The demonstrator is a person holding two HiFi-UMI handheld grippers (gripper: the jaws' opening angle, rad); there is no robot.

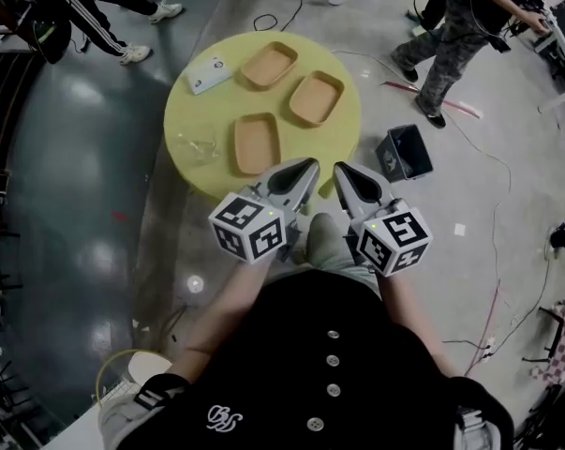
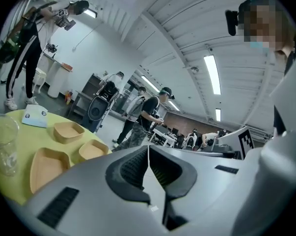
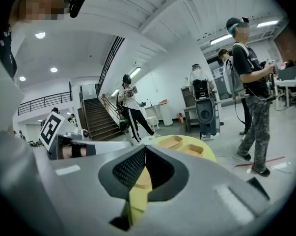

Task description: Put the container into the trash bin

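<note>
L gripper and R gripper: jaws shut tight, nothing held, both at near edge of yellow counter. 3 tan containers on counter, nearest container untouched. Trash bin on floor just off counter's right edge.

Risks: clear cup beside nearest container could get knocked on approach. Bin mouth small, so drop may miss.
</note>
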